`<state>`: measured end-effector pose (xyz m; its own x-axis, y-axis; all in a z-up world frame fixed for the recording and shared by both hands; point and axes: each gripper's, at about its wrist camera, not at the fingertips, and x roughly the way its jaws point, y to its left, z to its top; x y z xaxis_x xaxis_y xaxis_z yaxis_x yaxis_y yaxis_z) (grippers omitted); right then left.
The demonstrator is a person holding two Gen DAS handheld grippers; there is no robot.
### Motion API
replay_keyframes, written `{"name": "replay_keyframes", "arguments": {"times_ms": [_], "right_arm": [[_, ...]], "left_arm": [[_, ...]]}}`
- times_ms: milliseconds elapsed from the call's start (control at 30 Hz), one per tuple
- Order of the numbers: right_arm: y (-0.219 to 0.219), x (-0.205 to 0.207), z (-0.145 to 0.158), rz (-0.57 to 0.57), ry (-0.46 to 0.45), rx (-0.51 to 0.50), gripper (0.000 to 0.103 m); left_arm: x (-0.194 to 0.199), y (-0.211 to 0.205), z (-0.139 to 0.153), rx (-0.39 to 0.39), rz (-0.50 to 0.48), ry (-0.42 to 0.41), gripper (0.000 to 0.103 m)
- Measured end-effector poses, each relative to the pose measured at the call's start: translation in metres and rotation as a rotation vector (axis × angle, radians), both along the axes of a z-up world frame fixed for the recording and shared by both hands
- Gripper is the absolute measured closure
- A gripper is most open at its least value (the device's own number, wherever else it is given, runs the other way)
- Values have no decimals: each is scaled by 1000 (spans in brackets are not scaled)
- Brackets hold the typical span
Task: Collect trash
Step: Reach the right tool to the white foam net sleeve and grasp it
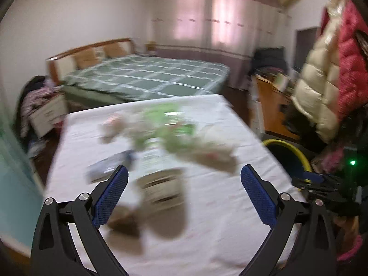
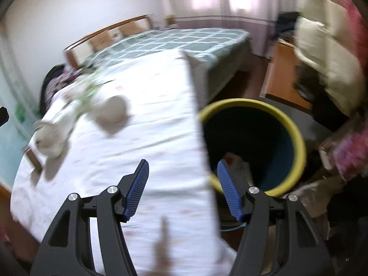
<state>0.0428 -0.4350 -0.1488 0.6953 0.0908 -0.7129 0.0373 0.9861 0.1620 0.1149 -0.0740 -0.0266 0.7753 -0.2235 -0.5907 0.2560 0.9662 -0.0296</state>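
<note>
Both views are motion-blurred. Trash lies on a table with a white cloth [image 1: 207,207]: a green and white wrapper [image 1: 170,124], crumpled paper wads [image 1: 214,151], a flat bluish packet [image 1: 105,168] and a beige carton [image 1: 161,186]. My left gripper [image 1: 184,193] is open and empty, just above the carton. A dark bin with a yellow rim [image 2: 296,133] stands at the table's right edge, with something pale inside [image 2: 237,161]. My right gripper [image 2: 182,188] is open and empty, straddling the table edge and the bin. A paper wad [image 2: 112,112] lies on the cloth to its left.
A bed with a green checked cover [image 1: 147,76] stands behind the table. Cream and red puffer jackets [image 1: 326,69] hang at the right, beside a wooden desk [image 1: 271,99]. A box and clothes [image 1: 41,112] sit on the floor at the left.
</note>
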Motion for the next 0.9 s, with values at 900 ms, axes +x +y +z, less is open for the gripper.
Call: {"name": "replay_keyframes", "arguments": {"times_ms": [900], "right_arm": [[146,-14,-40,454,132,-141,18]], "left_arm": [[-36,110,-26,-92,227,-1,5]]}}
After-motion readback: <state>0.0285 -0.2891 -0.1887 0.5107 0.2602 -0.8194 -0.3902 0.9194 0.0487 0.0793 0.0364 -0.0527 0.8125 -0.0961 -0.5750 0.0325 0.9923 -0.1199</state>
